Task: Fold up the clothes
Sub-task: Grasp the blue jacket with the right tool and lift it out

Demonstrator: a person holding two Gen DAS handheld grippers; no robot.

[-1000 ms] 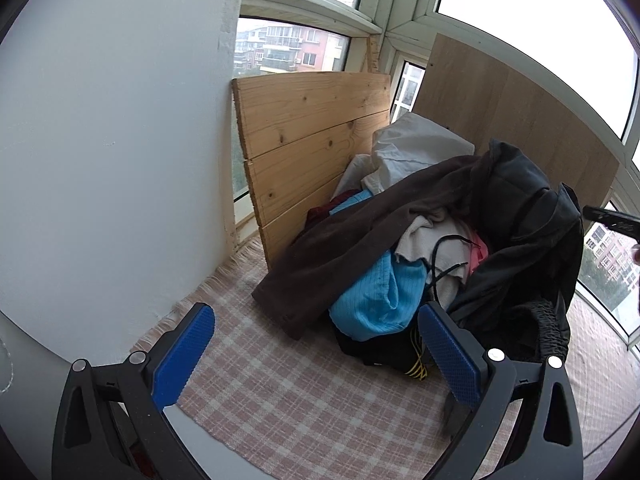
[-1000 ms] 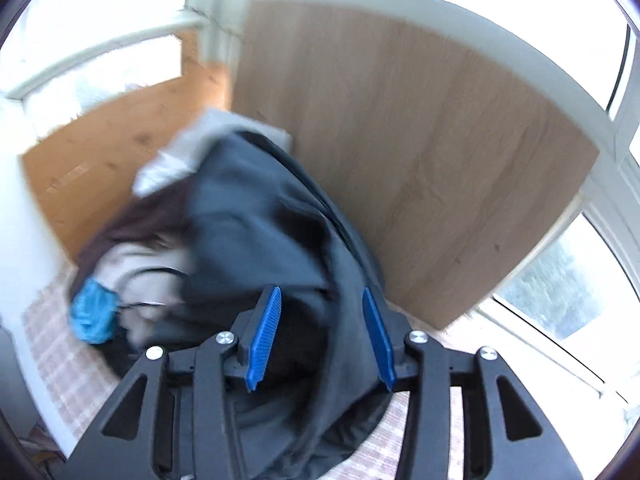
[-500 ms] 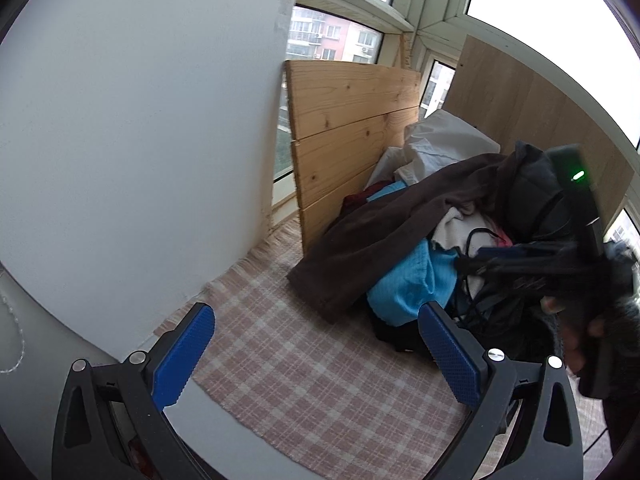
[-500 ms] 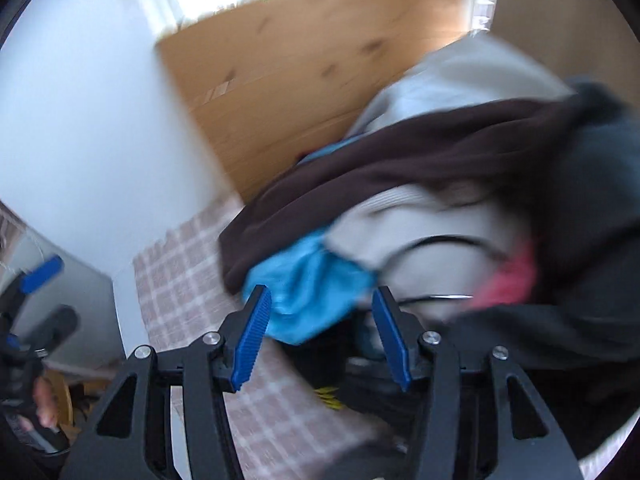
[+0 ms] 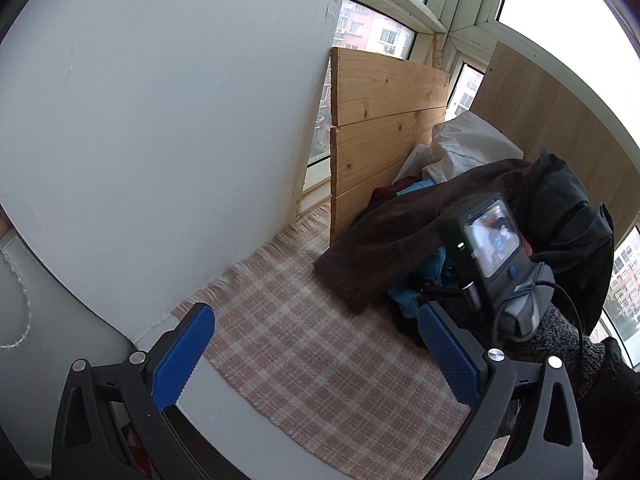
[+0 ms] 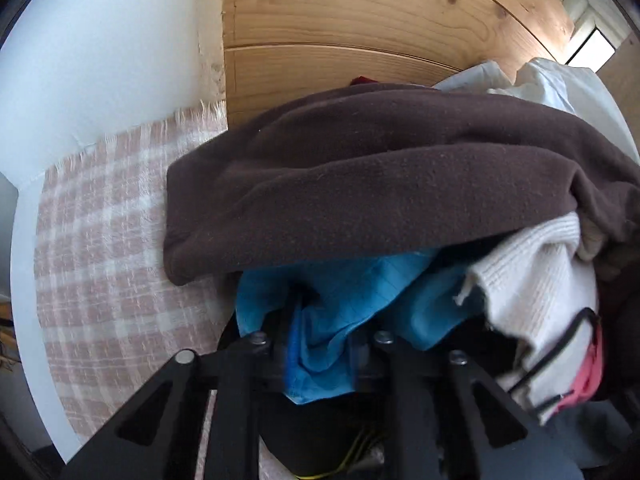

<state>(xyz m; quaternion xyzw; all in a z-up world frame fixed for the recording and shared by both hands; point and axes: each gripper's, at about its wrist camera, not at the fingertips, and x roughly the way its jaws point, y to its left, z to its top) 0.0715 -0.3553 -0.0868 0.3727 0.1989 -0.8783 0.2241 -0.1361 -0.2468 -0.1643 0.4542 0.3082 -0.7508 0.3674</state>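
A heap of clothes lies on the pink checked cloth (image 5: pixel 304 360). A brown garment (image 6: pixel 380 184) drapes over a blue garment (image 6: pixel 360 292) and a white knit (image 6: pixel 536 280). My right gripper (image 6: pixel 322 344) has pushed into the heap, and its fingers are closed in on a fold of the blue garment. In the left wrist view the back of the right gripper (image 5: pixel 488 248), with its lit screen, sits in front of the heap. A black jacket (image 5: pixel 560 208) tops the pile. My left gripper (image 5: pixel 316 356) hovers open above the checked cloth, nothing between its fingers.
A pine board (image 5: pixel 380 120) stands behind the heap, next to a white wall (image 5: pixel 160 120). A second wooden panel (image 5: pixel 560 112) closes the back right under the windows. A grey knit sleeve (image 5: pixel 560 336) reaches in at the right. The checked cloth's fringe ends at the wall.
My right gripper swung left from the black jacket, dove into the pile's front and closed its fingers on the blue garment. The left gripper turned left and stayed open.
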